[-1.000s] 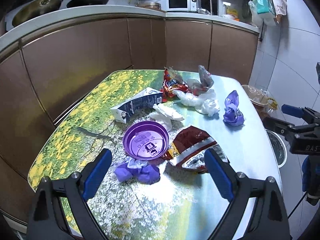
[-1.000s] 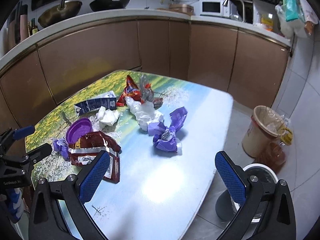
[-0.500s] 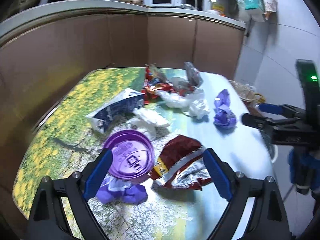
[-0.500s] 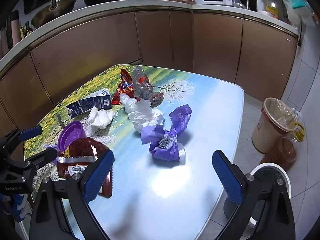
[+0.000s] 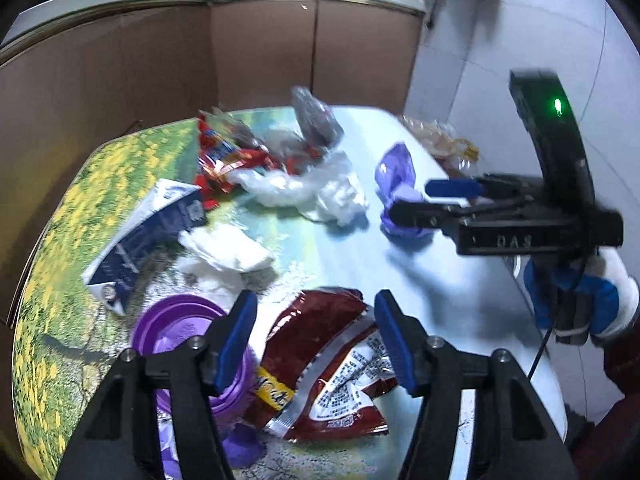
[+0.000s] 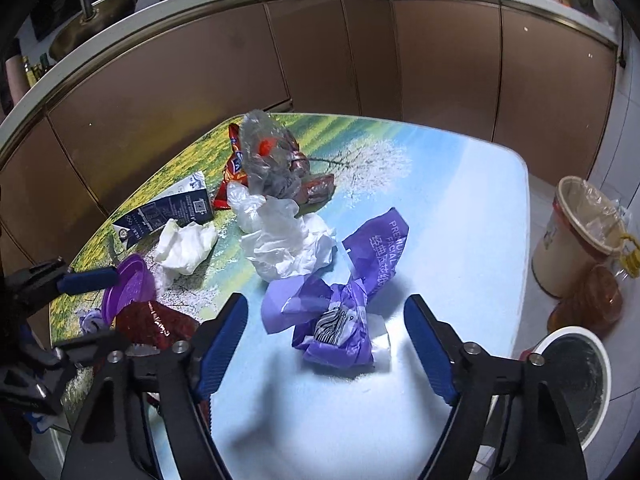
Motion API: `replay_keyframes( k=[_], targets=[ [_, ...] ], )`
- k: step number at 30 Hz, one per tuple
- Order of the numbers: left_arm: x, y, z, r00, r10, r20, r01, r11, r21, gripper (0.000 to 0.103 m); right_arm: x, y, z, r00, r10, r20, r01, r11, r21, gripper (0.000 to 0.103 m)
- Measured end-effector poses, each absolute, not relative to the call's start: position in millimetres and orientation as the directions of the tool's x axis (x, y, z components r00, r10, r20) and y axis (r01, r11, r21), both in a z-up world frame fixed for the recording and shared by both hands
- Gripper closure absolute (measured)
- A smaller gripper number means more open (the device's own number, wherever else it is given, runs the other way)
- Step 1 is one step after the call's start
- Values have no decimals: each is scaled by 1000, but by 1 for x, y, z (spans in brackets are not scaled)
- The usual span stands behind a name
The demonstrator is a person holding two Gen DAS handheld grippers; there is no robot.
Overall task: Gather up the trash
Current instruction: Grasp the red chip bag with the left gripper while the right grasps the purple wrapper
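Note:
Trash lies on a table with a landscape print (image 6: 460, 208). My left gripper (image 5: 316, 336) is open, its blue pads on either side of a crumpled dark red snack bag (image 5: 328, 364), close above it. A purple lid (image 5: 176, 332) lies just left of that bag. My right gripper (image 6: 326, 346) is open, its pads on either side of a crumpled purple wrapper (image 6: 340, 308); this wrapper also shows in the left wrist view (image 5: 396, 188). White tissues (image 6: 288, 236), a milk carton (image 6: 168, 212) and red wrappers (image 6: 236, 168) lie farther back.
A lined bin (image 6: 576, 236) stands on the floor right of the table, with an oil bottle (image 6: 592, 300) and a white round bin (image 6: 576, 384) nearer. Brown cabinets (image 6: 320, 60) curve behind the table.
Both grippers have moved forward and down toward the table. The left jaws have narrowed around the red snack bag. The right gripper has closed in over the purple wrapper.

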State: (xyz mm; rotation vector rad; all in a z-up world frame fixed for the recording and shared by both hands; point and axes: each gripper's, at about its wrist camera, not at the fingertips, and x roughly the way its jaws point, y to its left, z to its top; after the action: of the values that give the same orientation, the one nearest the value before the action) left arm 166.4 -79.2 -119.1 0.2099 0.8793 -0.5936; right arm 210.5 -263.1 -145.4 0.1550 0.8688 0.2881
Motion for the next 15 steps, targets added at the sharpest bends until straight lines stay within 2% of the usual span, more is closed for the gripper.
replay_keyframes(
  k=[2, 4, 5, 7, 10, 15],
  targets=[
    [166, -85, -125, 472, -390, -791, 577, 815, -57, 56, 212, -264, -149, 600, 320, -733, -186, 947, 261, 36],
    [165, -89, -130, 456, -390, -800, 583, 810, -62, 69, 213, -265, -153, 592, 325, -737, -183, 946, 269, 51],
    [164, -91, -132, 447, -389, -806, 586, 808, -66, 73, 214, -266, -155, 589, 326, -739, -180, 945, 274, 54],
    [162, -94, -136, 434, -384, -815, 587, 807, -68, 86, 213, -269, -157, 587, 335, -737, -176, 941, 288, 64],
    [159, -95, -138, 438, -372, -818, 570, 819, -67, 97, 207, -272, -152, 598, 347, -723, -187, 937, 295, 73],
    [151, -86, -124, 485, -342, -805, 506, 861, -61, 101, 188, -277, -138, 622, 379, -685, -218, 924, 314, 75]
  ],
)
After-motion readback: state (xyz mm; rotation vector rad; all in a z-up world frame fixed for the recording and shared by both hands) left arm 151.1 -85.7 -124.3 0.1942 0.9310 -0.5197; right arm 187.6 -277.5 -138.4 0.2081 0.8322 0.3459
